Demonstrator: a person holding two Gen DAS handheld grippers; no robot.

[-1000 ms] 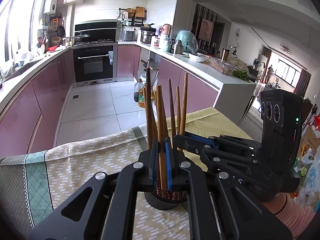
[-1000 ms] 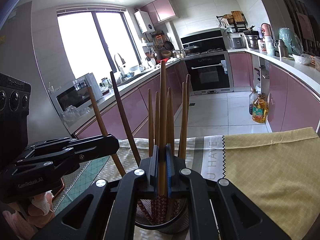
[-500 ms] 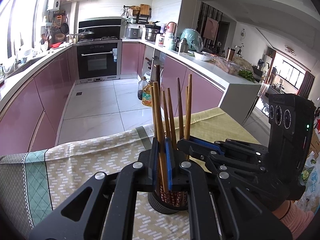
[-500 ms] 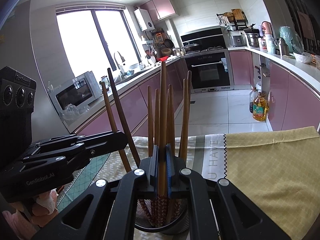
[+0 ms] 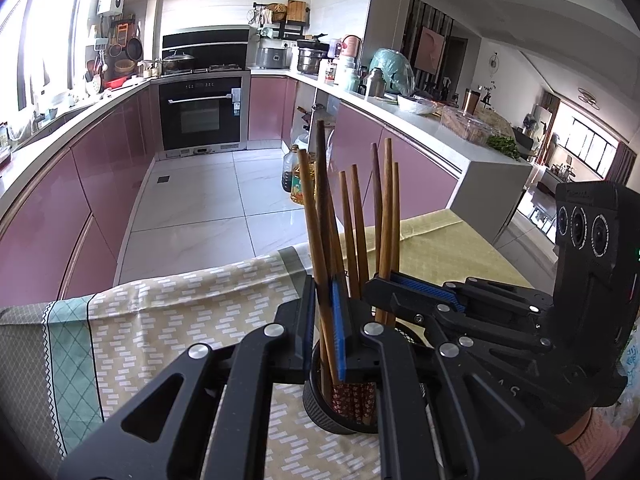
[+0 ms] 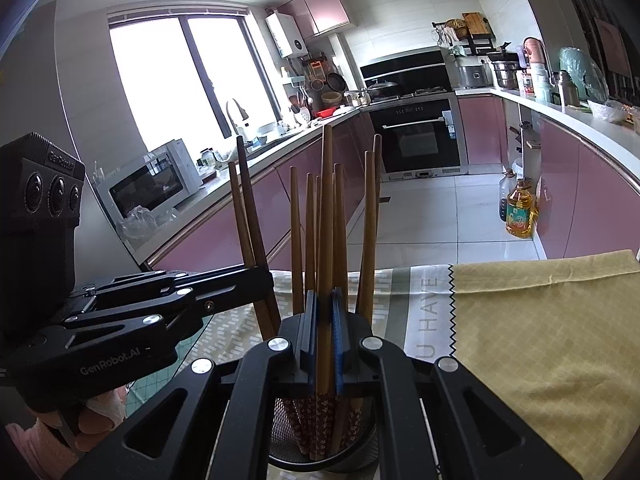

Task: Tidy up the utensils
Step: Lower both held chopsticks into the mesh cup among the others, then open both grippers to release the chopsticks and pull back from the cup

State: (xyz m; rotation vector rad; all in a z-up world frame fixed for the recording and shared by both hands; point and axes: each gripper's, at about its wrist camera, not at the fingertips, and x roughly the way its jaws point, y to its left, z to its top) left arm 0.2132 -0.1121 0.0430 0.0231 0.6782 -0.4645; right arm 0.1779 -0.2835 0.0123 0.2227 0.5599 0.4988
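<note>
Both grippers meet over the black mesh holder (image 6: 324, 446) standing on the cloth-covered surface (image 6: 540, 340). The left gripper (image 5: 325, 320) pinches a chopstick (image 5: 314, 240); the right gripper (image 6: 325, 344) pinches another chopstick (image 6: 326, 220). Bare cloth lies right of the holder up to the surface's far edge.

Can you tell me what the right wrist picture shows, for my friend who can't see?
The right tongs pinch one wooden chopstick standing in a black mesh holder full of chopsticks. The left tongs grip another pair beside it.
</note>
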